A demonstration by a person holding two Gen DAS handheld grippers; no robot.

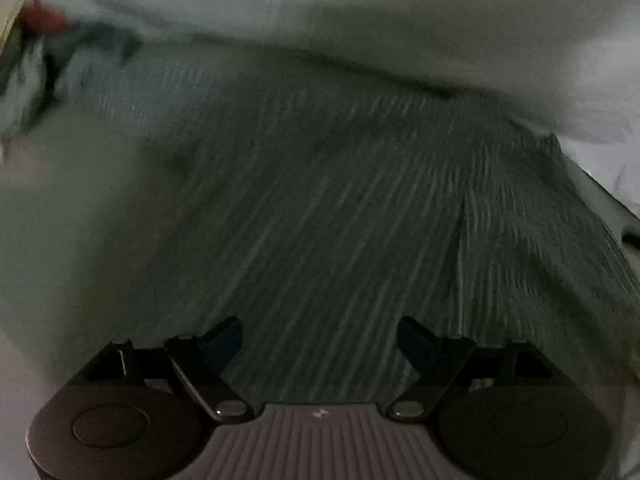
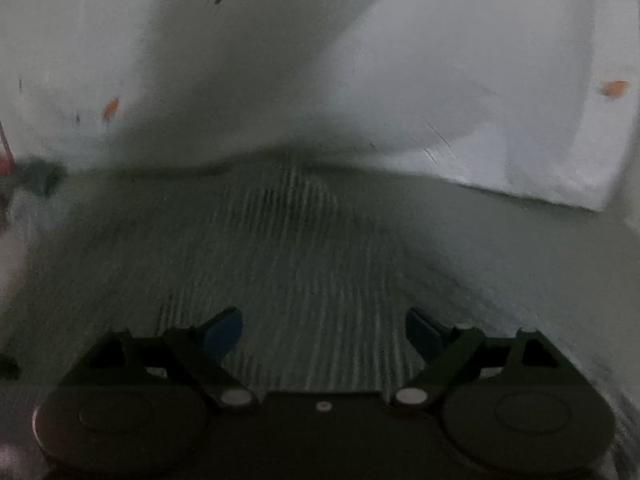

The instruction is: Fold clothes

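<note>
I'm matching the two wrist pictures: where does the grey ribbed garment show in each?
Left wrist: the grey ribbed garment fills the centre, running to the lower right.
Right wrist: it lies centre, beyond the fingers.
Shared landmark: the white cloth with orange marks lies behind it.

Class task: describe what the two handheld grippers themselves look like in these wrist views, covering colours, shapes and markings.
Both look alike. The left gripper has dark angular fingers with blue pads, silver pivot pins, round side housings and a ribbed grey centre plate bearing a small white mark. The right gripper appears darker, its centre plate plain with one pale dot.
</note>
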